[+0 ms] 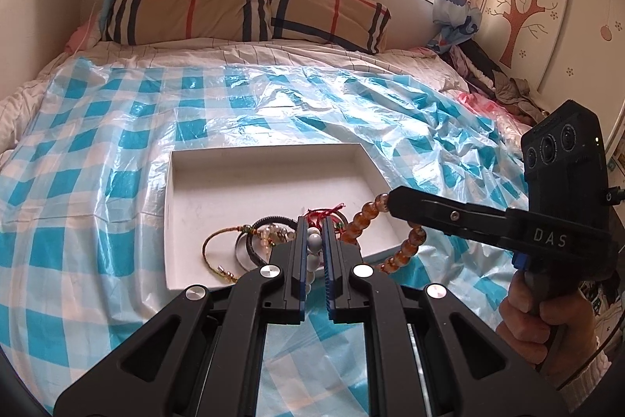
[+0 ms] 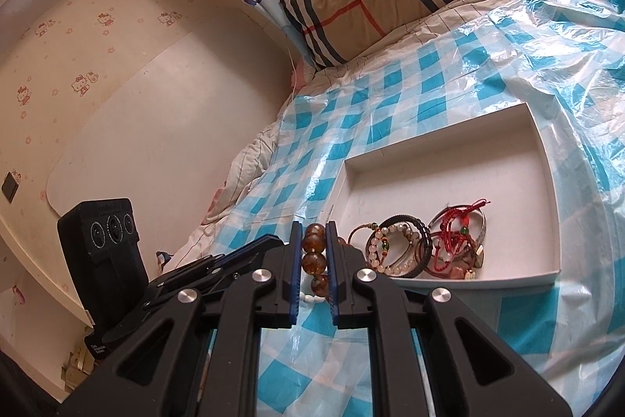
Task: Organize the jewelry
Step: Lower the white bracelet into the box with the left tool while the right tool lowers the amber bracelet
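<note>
Left wrist view. Left gripper [image 1: 315,241] nearly closed, jaws pinching a string of white beads [image 1: 315,244] that trails down between the fingers toward 6 o'clock. Just beyond the tips lies the white tray [image 1: 269,159] on the bed's blue-checked plastic sheet [image 1: 117,127]. Jewelry pile sits in the tray's near corner: a thin cord bracelet [image 1: 213,253] at 9 o'clock of the tips, dark bangles [image 1: 250,249] beside it, red cord [image 1: 324,212] at 12. From 3 o'clock the right gripper [image 1: 386,202] reaches in, clamped on an amber bead bracelet [image 1: 408,241] whose loop sags over the tray's right rim.

Right wrist view. Right gripper [image 2: 314,249] almost shut, amber bead bracelet [image 2: 313,260] stacked between its jaws; white beads [image 2: 314,298] peek out below, at 6 o'clock. The left gripper's fingers [image 2: 250,253] come in from 9 o'clock. Tray [image 2: 547,182] and jewelry pile [image 2: 425,245] at 2–3 o'clock, near but apart from the tips.

Handling (judgement only): both strings look light and limp, beads hard and slick, so they could roll in the pads; elastic or cord may snag on the pile. Best hold is across one bead or on the cord between two, as now. Lowering gently should avoid tangling.
</note>
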`<action>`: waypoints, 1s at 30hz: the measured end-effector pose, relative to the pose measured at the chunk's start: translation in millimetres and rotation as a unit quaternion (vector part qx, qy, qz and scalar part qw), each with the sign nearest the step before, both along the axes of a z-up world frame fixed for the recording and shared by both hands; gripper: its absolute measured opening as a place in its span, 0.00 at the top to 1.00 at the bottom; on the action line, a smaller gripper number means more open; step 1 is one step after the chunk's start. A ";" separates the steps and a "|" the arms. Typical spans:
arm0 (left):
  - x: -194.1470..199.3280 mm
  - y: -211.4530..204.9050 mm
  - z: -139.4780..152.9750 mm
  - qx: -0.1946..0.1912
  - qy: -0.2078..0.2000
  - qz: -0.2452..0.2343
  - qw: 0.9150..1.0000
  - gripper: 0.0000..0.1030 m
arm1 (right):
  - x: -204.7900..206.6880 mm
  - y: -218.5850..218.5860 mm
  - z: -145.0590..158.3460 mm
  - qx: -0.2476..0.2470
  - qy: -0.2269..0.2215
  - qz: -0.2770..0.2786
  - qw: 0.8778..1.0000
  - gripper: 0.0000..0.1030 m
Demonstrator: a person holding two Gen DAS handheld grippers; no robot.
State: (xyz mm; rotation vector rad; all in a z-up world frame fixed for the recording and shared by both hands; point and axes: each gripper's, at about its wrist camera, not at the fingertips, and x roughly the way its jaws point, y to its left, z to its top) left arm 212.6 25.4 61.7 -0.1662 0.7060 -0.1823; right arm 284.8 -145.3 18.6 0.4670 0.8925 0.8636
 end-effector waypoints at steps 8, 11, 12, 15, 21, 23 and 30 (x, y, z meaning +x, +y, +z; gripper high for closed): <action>24.1 5.8 -7.6 -0.012 -0.001 0.007 1.000 0.93 | 17.8 10.6 -12.3 -0.005 0.005 0.000 1.000 0.88; 30.5 8.7 -14.9 -0.021 0.004 0.009 1.000 0.93 | 23.6 12.7 -20.0 -0.004 0.013 -0.001 1.000 0.88; 33.1 9.6 -17.8 -0.024 0.006 0.009 1.000 0.93 | 24.9 13.5 -22.5 -0.006 0.015 -0.001 1.000 0.88; 40.6 13.0 -26.3 -0.032 0.011 0.012 0.999 0.93 | 30.5 15.4 -32.3 -0.013 0.021 -0.003 1.000 0.88; 56.6 20.8 -44.1 -0.034 0.023 0.023 0.999 0.93 | 41.4 14.6 -55.2 -0.045 0.031 -0.016 0.998 0.88; 60.4 21.9 -49.2 -0.028 0.027 0.028 0.999 0.93 | 44.4 12.2 -63.3 -0.061 0.034 -0.026 0.997 0.88; 66.6 23.6 -67.7 0.015 0.055 0.055 0.997 0.93 | 46.9 2.5 -75.5 -0.128 0.028 -0.067 0.989 0.77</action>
